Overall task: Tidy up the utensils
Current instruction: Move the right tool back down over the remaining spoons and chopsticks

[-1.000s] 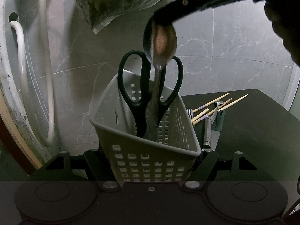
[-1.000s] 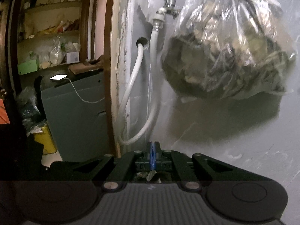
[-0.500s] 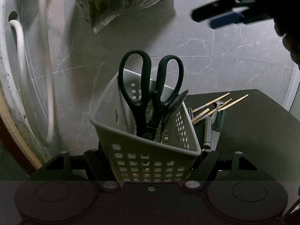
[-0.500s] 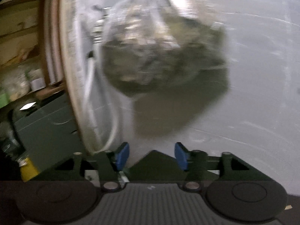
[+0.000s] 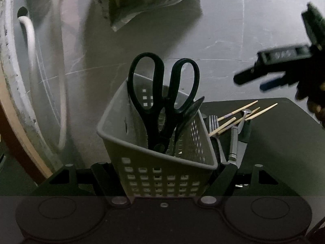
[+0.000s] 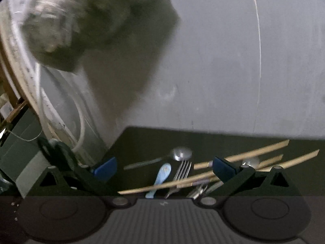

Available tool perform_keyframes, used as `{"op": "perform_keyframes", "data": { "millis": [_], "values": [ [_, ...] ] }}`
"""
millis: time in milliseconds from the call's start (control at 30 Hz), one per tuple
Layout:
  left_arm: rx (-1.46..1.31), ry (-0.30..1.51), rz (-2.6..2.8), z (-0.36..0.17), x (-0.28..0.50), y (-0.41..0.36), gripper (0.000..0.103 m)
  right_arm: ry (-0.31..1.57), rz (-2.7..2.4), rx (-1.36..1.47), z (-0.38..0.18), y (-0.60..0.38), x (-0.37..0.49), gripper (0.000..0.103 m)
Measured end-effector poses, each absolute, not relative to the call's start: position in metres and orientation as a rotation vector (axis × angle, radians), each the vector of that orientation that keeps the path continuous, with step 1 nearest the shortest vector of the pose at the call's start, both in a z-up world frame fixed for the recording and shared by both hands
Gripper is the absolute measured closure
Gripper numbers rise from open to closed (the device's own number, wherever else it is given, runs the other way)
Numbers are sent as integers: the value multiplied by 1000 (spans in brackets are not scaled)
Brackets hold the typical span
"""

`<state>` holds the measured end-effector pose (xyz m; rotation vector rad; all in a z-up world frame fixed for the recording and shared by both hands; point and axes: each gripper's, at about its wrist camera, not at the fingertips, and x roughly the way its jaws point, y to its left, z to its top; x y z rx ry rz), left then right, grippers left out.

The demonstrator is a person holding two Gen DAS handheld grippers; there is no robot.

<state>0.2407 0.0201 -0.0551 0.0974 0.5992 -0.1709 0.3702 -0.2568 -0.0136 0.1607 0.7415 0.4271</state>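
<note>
Left claw (image 5: pixel 162 183) clamps my grey basket (image 5: pixel 142 142), scissors (image 5: pixel 164 93) and spoon (image 5: pixel 191 111) standing inside. Right claw (image 6: pixel 164 167) is opening, empty, above the chopsticks (image 6: pixel 243 154) and fork (image 6: pixel 182 168) on the dark table (image 6: pixel 146 140).

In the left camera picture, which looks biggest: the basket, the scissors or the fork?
1. Basket: biggest, but also nearest the camera.
2. Scissors.
3. Fork: smallest, partly hidden behind the basket.
</note>
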Motion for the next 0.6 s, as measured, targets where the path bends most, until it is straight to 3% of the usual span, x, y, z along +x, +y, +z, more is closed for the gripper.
{"op": "perform_keyframes", "data": {
  "millis": [267,600],
  "values": [
    [76,617,-110,-52,239,27,26,845,500,497,-58,-267,412,1],
    [61,621,-92,-52,242,30,26,958,433,801,-90,-258,481,10]
  ]
}}
